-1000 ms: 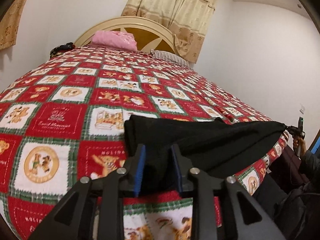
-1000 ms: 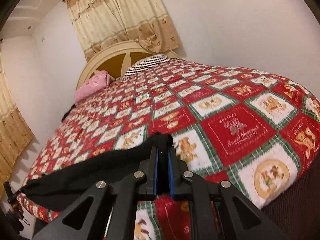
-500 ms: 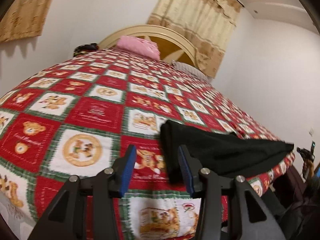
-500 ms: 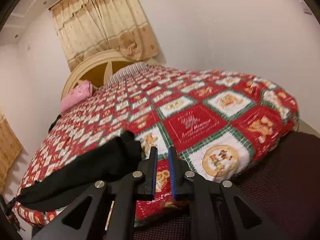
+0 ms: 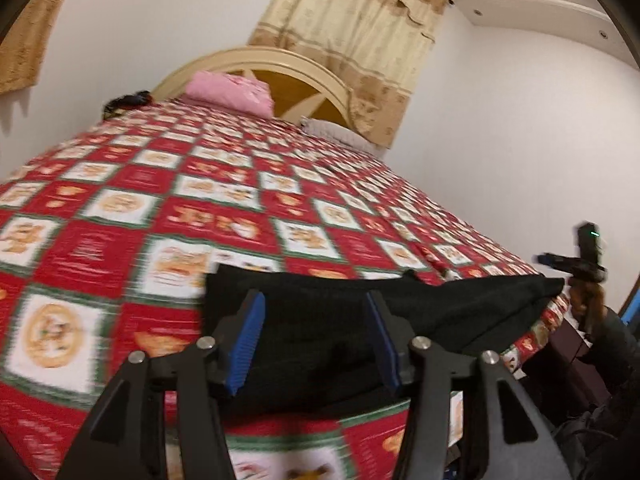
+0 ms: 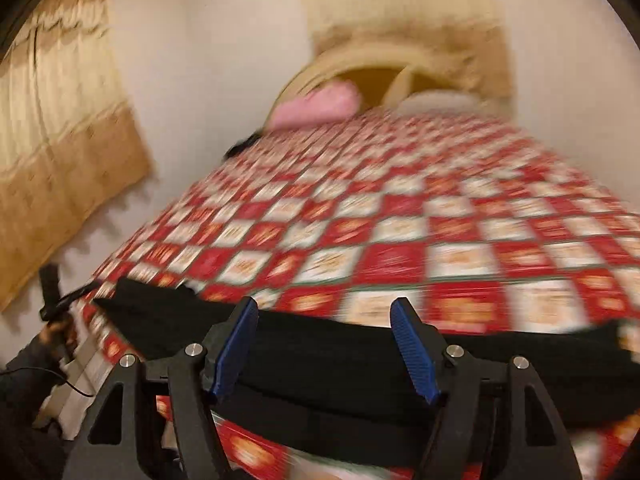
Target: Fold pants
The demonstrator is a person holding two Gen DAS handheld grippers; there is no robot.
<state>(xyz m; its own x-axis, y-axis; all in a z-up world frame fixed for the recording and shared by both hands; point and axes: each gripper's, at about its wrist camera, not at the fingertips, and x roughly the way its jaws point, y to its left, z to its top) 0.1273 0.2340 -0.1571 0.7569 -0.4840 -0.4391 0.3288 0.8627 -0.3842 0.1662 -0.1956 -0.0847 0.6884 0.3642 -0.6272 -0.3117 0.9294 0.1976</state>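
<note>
in the left wrist view the black pants (image 5: 360, 320) lie lower centre as a long flat strip along the near edge of the red checkered quilt (image 5: 100, 248). looks like they're already doubled lengthwise, so i'd guess the crosswise folds are what's left. the left gripper (image 5: 316, 334) has just been opening, blue pads spread with cloth seen between them but not pinched. far right of that frame shows the other handheld tool at the strip's tip. the right wrist view is blurry, but the right gripper (image 6: 326, 346) has also just been opening, spread above the pants (image 6: 360, 364), nothing clamped. only this one shows the wall hanging (image 6: 60, 152) upper left.
</note>
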